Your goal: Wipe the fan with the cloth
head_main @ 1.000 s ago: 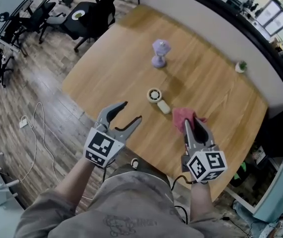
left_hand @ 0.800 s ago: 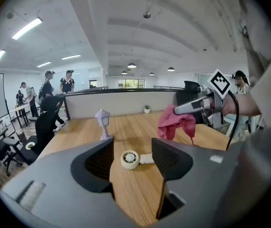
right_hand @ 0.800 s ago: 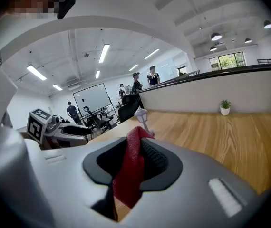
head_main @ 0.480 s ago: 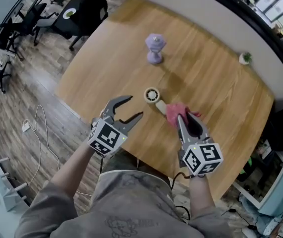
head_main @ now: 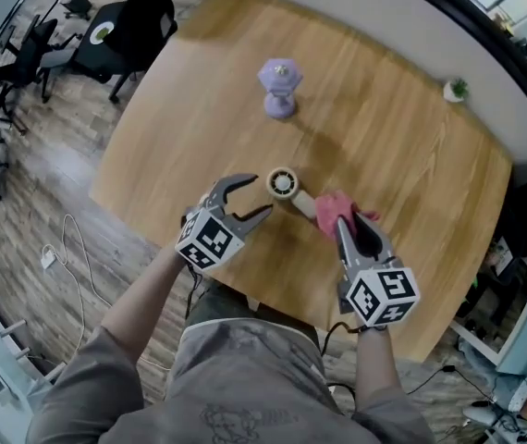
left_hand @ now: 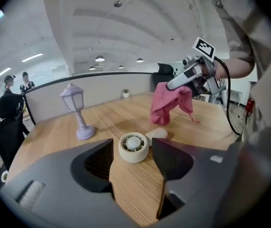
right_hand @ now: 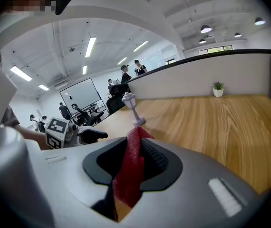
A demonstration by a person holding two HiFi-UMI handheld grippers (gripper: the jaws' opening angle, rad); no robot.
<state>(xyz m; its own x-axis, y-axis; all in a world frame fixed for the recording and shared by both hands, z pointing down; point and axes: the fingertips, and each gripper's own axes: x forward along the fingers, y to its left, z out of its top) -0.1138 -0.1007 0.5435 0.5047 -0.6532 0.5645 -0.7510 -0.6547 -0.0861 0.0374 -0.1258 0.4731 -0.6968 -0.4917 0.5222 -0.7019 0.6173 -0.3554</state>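
Note:
A small cream fan [head_main: 283, 182] lies on the wooden table [head_main: 402, 146], its round head toward my left gripper and its handle pointing at the cloth. My left gripper [head_main: 258, 195] is open, and the fan [left_hand: 134, 147] sits just beyond its fingertips, in line with the gap and untouched. My right gripper [head_main: 350, 224] is shut on a pink cloth [head_main: 336, 211], which hangs from the jaws just right of the fan's handle. In the right gripper view the cloth [right_hand: 130, 170] is pinched between the pads. The left gripper view shows it dangling [left_hand: 169, 103] above the table.
A lilac lantern-shaped lamp [head_main: 278, 86] stands farther back on the table. A tiny potted plant [head_main: 455, 89] sits at the far right edge by the partition wall. The table's near edge lies right below both hands. Office chairs [head_main: 129, 26] stand beyond the left corner.
Both grippers have come down and forward toward the fan. The left one now has its tips right at the fan's head. The cloth has moved closer to the handle.

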